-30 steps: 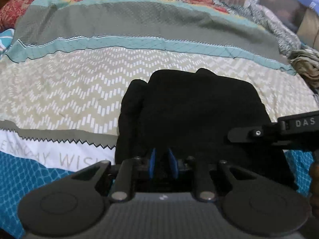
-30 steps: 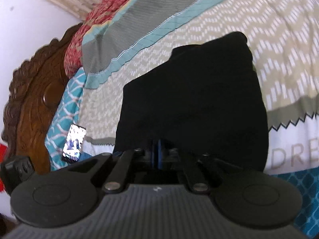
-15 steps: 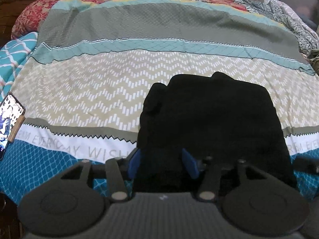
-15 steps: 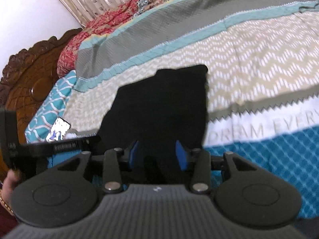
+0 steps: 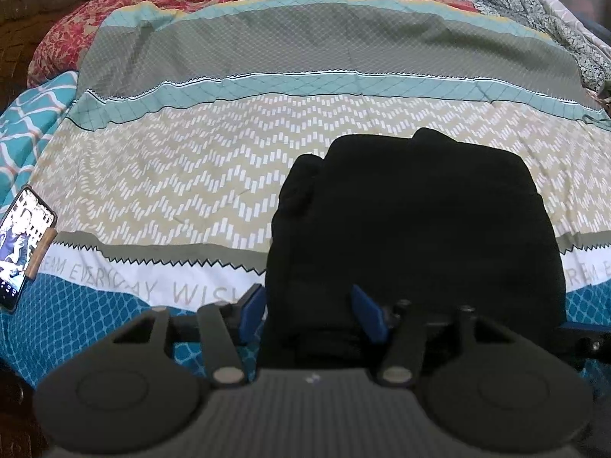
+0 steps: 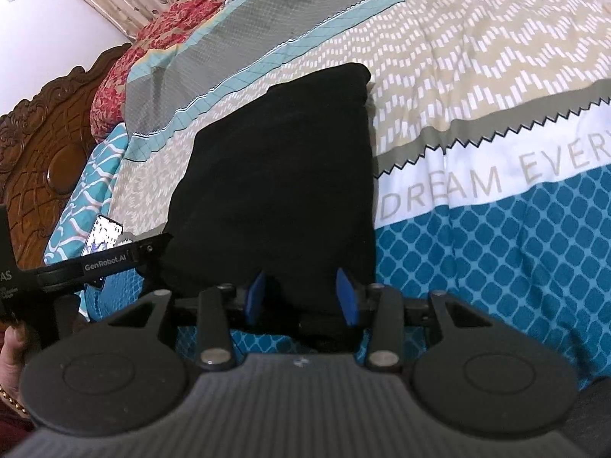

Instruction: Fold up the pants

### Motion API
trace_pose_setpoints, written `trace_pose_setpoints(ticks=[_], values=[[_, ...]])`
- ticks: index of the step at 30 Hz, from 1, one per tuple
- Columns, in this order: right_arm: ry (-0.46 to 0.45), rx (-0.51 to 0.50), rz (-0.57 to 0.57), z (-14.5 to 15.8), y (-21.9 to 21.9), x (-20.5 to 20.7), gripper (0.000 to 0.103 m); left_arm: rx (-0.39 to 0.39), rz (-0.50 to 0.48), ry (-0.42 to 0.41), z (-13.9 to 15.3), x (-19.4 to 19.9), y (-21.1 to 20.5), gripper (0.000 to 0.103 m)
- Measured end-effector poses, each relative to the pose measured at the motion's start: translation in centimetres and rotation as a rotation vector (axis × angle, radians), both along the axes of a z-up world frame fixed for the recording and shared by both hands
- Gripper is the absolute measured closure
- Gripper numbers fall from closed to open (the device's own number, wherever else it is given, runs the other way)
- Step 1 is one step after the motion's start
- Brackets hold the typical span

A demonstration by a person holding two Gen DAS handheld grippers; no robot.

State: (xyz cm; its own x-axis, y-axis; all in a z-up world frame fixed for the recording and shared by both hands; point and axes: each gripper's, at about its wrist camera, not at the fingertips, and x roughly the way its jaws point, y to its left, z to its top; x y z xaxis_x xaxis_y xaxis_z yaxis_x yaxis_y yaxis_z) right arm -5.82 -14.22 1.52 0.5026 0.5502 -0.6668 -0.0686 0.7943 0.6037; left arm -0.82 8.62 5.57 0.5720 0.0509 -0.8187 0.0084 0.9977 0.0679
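Left wrist view: the black pants [image 5: 416, 229] are seen lying as a compact folded bundle on the patterned bedspread [image 5: 191, 175], directly ahead of the left gripper [image 5: 313, 311]; its blue fingers [image 5: 252, 307] are spread wide with nothing held, the near hem of the bundle lying between and just beyond them; in the right wrist view the right gripper [image 6: 301, 297] is likewise parted and empty, facing the same near edge of the pants [image 6: 275, 175]; the long axis of the bundle is judged to run away from both tools toward the far side of the bed; neither tool can be called the nearer; the fold looks close to finished; whether the pads touch the cloth cannot be told, since the black fabric swallows all creases and layer edges, and the nearest hem is cut off behind the gripper bodies; a lit phone [image 5: 21, 252] is seen at the left edge of the bed, well apart from the pants
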Motion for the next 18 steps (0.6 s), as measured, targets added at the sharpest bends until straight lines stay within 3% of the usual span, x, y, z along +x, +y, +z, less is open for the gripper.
trace_pose_setpoints(ticks=[18], values=[[0.008, -0.003, -0.003, -0.1, -0.04, 0.04, 0.057, -0.002, 0.002, -0.005, -0.16, -0.08, 0.27, 0.045]])
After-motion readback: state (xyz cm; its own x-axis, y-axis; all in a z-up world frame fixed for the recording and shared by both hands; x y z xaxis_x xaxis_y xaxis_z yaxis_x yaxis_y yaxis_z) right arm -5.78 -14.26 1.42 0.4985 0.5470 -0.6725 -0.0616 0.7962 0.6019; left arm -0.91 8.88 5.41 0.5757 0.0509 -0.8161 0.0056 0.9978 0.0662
